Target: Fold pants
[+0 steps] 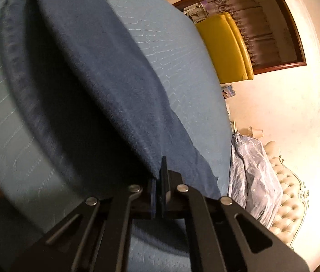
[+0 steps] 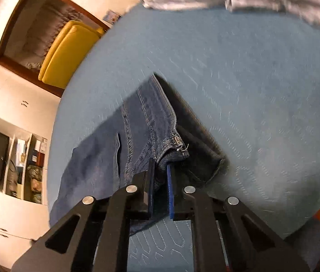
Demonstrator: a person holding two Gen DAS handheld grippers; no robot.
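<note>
Dark blue denim pants (image 2: 146, 127) hang lifted over the light blue quilted bed (image 2: 250, 72), stretched between both tools. Left gripper (image 1: 159, 181) is clamped on one fabric edge, right gripper (image 2: 160, 181) pinches the seamed waist end; the long axis runs ahead, away from both.

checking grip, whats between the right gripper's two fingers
A bunched denim seam of the jeans sits pinched in the right gripper, seen in the right wrist view.

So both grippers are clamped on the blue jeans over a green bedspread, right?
Not quite: the bedspread is light blue, not green, as the right wrist view shows. The rest holds: the left gripper and the right gripper are each clamped on the blue jeans.
</note>
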